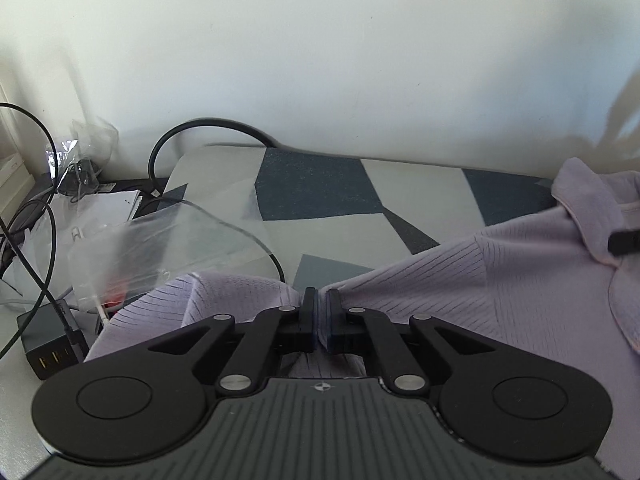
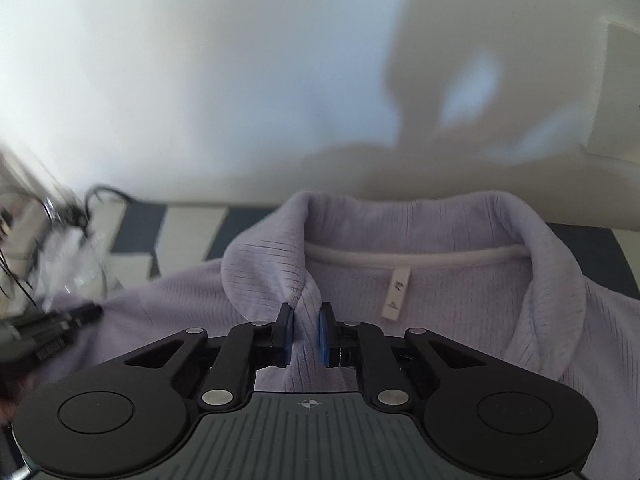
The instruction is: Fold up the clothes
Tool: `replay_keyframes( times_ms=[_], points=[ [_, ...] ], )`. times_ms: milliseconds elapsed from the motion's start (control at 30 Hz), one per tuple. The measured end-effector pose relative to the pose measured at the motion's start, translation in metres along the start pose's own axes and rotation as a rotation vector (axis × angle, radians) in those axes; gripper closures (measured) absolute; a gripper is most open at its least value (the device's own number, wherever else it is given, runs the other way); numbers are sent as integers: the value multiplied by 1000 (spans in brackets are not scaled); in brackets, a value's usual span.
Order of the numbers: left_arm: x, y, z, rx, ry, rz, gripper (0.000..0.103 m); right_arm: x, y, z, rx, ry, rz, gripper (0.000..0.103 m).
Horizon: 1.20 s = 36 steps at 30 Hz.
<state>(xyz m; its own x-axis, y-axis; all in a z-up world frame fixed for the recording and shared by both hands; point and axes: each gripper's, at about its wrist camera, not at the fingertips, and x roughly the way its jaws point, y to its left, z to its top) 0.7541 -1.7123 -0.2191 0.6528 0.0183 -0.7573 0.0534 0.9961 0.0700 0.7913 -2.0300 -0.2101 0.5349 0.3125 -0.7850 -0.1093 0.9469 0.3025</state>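
A pale lilac ribbed shirt [image 1: 520, 280] with a collar lies across a table with a grey and dark blue geometric cover [image 1: 320, 188]. My left gripper [image 1: 321, 300] is shut on a fold of the shirt near its shoulder and sleeve. In the right wrist view the shirt [image 2: 460, 312] shows its collar [image 2: 272, 256] and a white neck label [image 2: 396, 294]. My right gripper [image 2: 307, 312] is shut on a bunched fold of the shirt at the left collar point. The right gripper's tip [image 1: 624, 240] shows at the right edge of the left wrist view. The left gripper [image 2: 48, 332] appears blurred at the left.
At the left sit a clear plastic bag [image 1: 160, 248], black cables [image 1: 36, 184], papers [image 1: 108, 204] and a dark charger block [image 1: 52, 344]. A white wall [image 1: 320, 60] stands right behind the table. A white ledge [image 2: 616, 88] juts out at the far right.
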Motion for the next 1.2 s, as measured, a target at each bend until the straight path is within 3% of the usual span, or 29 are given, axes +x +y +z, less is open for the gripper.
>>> replay_keyframes(
  times_ms=[133, 200, 233, 267, 333, 433, 533, 600, 667, 800, 867, 900, 967, 1100, 1200],
  points=[
    [4, -2, 1, -11, 1, 23, 99, 11, 6, -5, -68, -17, -25, 90],
    [3, -4, 1, -5, 3, 27, 95, 9, 4, -3, -44, -10, -22, 87],
    [0, -5, 1, 1, 2, 26, 86, 8, 2, -2, -31, -5, -20, 79],
    [-8, -6, 0, 3, -12, 12, 69, 4, -1, -2, -6, -5, -15, 70],
    [-25, -8, -2, 7, -41, -19, 52, -15, -10, -4, 28, -39, -11, 69],
    [-55, -18, -11, 45, -68, -75, 51, -54, -25, -11, 31, -121, -51, 66],
    [-75, -19, -25, -27, -35, -146, 47, -94, -53, -22, 78, -164, -80, 54],
    [-88, -20, -34, -70, -13, -190, 39, -118, -76, -31, 142, -173, -102, 52],
    [-97, -30, -48, -63, 0, -192, 34, -141, -98, -43, 203, -171, -128, 40],
    [-114, -49, -75, -48, 26, -198, 33, -185, -126, -78, 273, -200, -258, 24],
    [-122, -58, -88, -44, 38, -204, 33, -205, -134, -98, 288, -214, -338, 6],
    [-126, -61, -92, -61, 42, -226, 33, -214, -137, -109, 291, -221, -375, 2],
    [-134, -67, -99, -93, 42, -248, 26, -228, -139, -131, 295, -207, -446, 1],
    [-148, -77, -109, -130, 38, -284, 23, -245, -132, -170, 299, -160, -529, 1],
    [-158, -91, -119, -111, 40, -332, 16, -250, -115, -195, 220, -134, -596, 1]
  ],
)
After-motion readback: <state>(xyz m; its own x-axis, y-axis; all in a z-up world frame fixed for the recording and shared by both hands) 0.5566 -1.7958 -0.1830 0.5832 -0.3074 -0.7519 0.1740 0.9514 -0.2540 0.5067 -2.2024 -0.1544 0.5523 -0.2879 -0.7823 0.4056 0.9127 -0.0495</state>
